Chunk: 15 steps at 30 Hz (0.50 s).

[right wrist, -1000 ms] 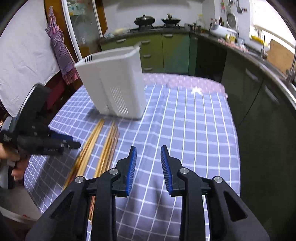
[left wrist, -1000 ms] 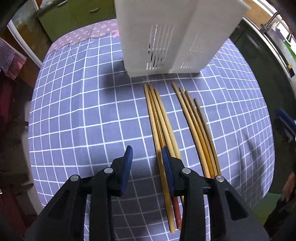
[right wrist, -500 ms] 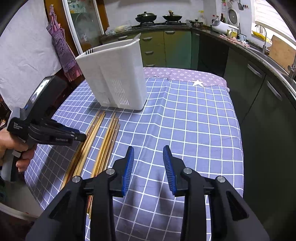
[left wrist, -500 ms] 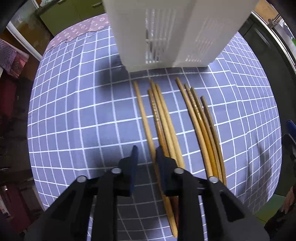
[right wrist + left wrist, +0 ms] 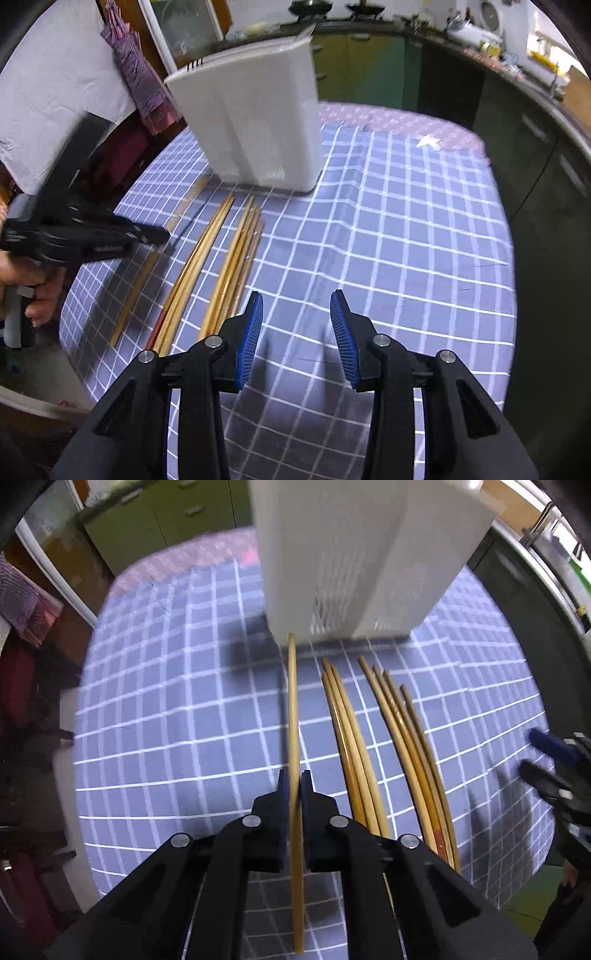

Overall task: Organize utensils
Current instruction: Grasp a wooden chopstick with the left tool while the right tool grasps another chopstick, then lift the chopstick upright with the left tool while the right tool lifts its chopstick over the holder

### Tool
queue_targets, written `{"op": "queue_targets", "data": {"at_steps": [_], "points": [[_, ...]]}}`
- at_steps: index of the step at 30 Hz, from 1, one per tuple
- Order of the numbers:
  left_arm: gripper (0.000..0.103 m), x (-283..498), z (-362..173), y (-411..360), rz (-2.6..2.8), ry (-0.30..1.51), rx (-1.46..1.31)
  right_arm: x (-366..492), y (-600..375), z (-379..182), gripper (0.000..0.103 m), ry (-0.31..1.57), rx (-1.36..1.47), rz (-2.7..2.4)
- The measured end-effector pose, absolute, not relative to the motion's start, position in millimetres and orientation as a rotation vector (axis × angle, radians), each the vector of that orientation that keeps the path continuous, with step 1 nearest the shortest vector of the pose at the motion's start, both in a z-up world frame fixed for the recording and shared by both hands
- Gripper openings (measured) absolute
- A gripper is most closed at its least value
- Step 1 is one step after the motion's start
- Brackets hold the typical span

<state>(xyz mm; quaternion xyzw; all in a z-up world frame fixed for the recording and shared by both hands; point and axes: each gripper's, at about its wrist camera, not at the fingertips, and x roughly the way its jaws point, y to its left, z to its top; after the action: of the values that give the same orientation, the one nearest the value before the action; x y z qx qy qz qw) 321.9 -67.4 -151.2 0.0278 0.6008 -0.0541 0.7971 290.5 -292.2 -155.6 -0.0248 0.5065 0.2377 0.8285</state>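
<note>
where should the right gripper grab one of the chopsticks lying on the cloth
Probably near its thick end, closest to the right gripper, coming from above with jaws across the shaft. The chopsticks lie flat in tight bundles on the checked cloth, so take an outermost one; the thin tips sit close to the white utensil holder.
</note>
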Motion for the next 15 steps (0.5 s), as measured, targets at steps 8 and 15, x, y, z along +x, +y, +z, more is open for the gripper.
{"op": "queue_targets", "data": {"at_steps": [8,15], "points": [[0.007,274.9,-103.5,-30.3,-0.136,1.076,0.005,323.8,-247.7,-179.8,0.009,1.233,-0.053,0.573],[0.007,244.1,-85.4,-12.5,-0.164,0.995,-0.028,337.5,-221.8,-195.5,0.009,1.313,-0.088,0.551]]}}
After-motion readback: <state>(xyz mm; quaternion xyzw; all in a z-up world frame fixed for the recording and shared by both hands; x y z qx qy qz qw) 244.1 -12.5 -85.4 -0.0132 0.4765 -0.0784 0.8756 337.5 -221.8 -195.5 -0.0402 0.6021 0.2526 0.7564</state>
